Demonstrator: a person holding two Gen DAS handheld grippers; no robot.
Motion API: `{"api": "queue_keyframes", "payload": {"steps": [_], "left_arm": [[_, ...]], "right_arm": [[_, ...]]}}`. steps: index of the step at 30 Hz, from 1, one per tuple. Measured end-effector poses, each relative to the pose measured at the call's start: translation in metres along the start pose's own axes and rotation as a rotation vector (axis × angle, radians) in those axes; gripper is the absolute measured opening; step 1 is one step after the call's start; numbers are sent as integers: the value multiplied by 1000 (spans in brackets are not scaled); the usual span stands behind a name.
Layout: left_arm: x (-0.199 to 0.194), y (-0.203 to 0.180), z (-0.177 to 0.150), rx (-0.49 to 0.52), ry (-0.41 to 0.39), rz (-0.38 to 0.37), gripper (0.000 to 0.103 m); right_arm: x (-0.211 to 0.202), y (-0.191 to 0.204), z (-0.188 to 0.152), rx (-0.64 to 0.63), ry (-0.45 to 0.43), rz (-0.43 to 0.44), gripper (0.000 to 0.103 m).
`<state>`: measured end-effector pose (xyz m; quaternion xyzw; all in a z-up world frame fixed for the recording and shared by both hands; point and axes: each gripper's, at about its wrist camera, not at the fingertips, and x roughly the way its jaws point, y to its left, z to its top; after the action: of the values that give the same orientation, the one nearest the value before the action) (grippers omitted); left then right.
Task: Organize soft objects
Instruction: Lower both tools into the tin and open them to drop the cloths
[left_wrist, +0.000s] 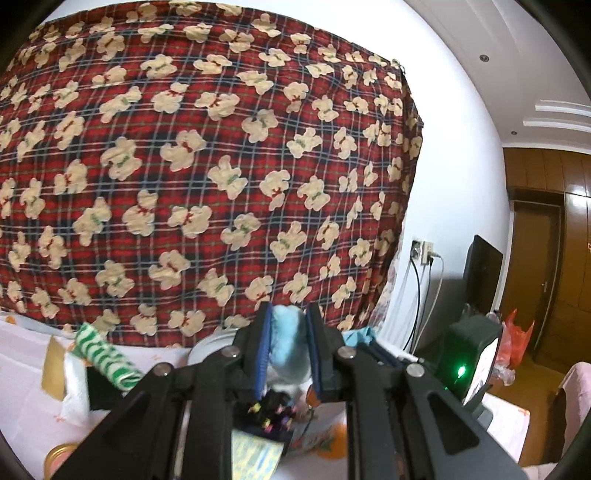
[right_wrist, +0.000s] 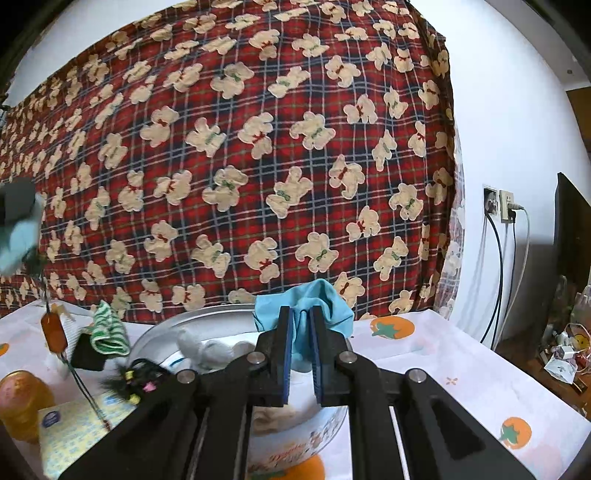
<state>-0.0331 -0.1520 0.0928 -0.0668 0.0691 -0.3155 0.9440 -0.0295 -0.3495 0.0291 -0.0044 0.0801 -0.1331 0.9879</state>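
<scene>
My left gripper (left_wrist: 290, 314) is shut on a pale blue fluffy toy (left_wrist: 288, 347). A black tuft with coloured beads (left_wrist: 271, 410) hangs beneath the toy. In the right wrist view that toy (right_wrist: 20, 236) shows blurred at the far left, with an orange tag (right_wrist: 53, 332) dangling on a cord. My right gripper (right_wrist: 300, 314) is shut on a turquoise cloth (right_wrist: 325, 302), held above a round white tin (right_wrist: 207, 314) with white soft pieces inside. A green-and-white striped cloth (right_wrist: 109, 328) lies on a black block left of the tin.
A red plaid sheet with bear prints (right_wrist: 258, 166) hangs behind the table. On the fruit-print tablecloth (right_wrist: 443, 369) stand a yellow jar (right_wrist: 22, 402) and a yellow-blue packet (right_wrist: 74, 432). To the right are wall sockets with cables (right_wrist: 502, 206), a dark screen and floor clutter.
</scene>
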Motion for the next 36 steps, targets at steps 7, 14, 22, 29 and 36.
{"api": "queue_keyframes", "payload": {"steps": [7,14,22,29,36], "left_arm": [[51,-7,-5,-34,41,13,16],[97,-5,-29,-39,145,84,16],[122,-8,-51,-3,224,159,16],[132,-6,-57,14,256,200,16],[130,-9,-59,42,244,259,78]], "right_arm": [[36,-8,-4,7,70,27,10],[65,-20,-14,60,186,59,10],[73,-22,-17,80,214,92,10],[73,-21,-16,75,211,100,10],[71,-16,-15,61,210,103,73]]}}
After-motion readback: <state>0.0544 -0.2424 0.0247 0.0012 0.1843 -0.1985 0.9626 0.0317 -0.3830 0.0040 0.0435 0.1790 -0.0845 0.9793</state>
